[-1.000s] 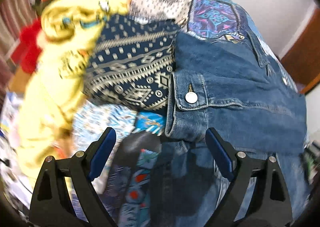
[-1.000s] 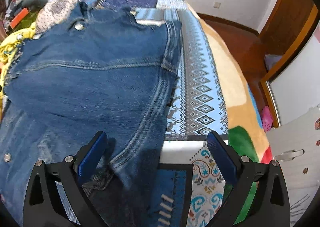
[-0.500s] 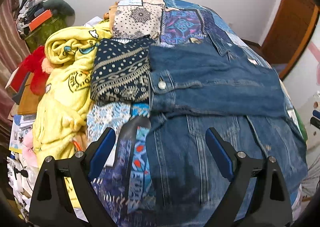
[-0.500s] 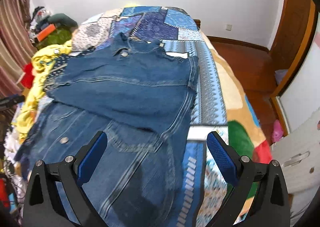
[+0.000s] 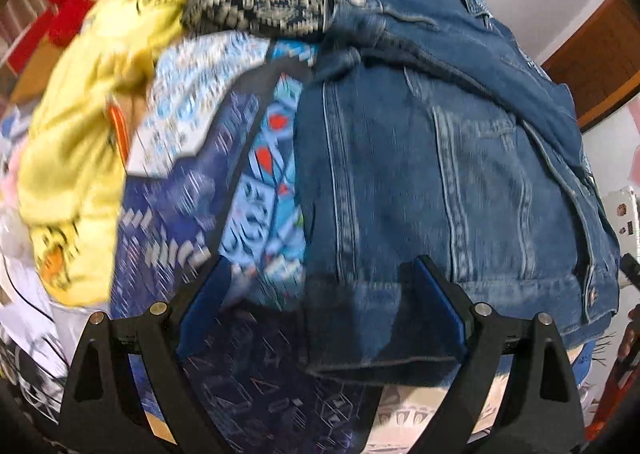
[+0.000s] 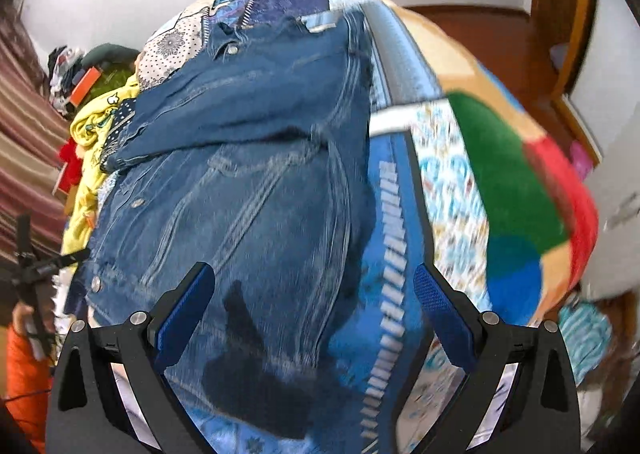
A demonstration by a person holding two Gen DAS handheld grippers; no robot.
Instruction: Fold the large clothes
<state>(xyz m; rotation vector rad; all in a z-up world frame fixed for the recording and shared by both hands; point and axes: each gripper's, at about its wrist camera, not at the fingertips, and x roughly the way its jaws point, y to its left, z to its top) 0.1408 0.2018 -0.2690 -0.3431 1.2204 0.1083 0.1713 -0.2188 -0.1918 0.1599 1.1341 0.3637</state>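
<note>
A blue denim jacket point(image 5: 440, 173) lies on the patterned bedspread point(image 5: 248, 213), its far part folded over toward me. It also shows in the right wrist view point(image 6: 256, 189). My left gripper point(image 5: 320, 306) is open and hovers over the jacket's near left hem corner, holding nothing. My right gripper point(image 6: 316, 314) is open over the jacket's near right edge, empty. Metal buttons point(image 6: 95, 284) show along the jacket's left side.
A yellow blanket point(image 5: 88, 101) and a navy patterned garment point(image 5: 260, 1) lie left of the jacket. A colourful blanket point(image 6: 516, 181) covers the bed's right side. A wooden door and floor point(image 6: 500, 25) are beyond. The left gripper's handle point(image 6: 32, 274) shows at the left.
Both grippers have dropped down and pulled back toward the jacket's near hem. The jacket now fills both views. Both stay open.
</note>
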